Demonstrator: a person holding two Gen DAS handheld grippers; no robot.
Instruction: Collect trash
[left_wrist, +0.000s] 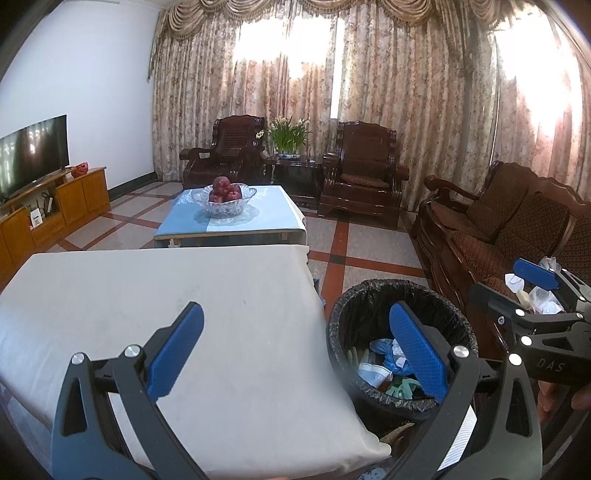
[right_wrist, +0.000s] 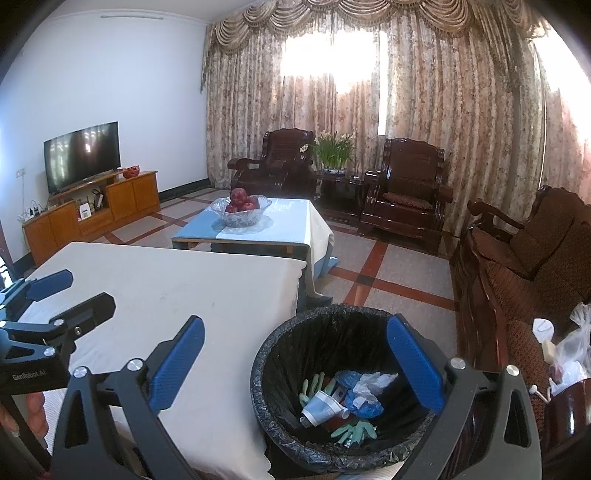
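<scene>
Your right claw (right_wrist: 295, 365) hung spread and empty; the leftover trash (right_wrist: 565, 350) on the sofa (right_wrist: 524, 266) lay at three o'clock, nearer it than your left claw (left_wrist: 295, 349), also spread.

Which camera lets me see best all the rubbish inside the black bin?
The right wrist view. It looks down into the black bin, so the paper cup, green gloves and blue bag show clearly. In the left wrist view the bin sits farther aside, and a blue finger of the left tongs covers part of the rubbish.
</scene>
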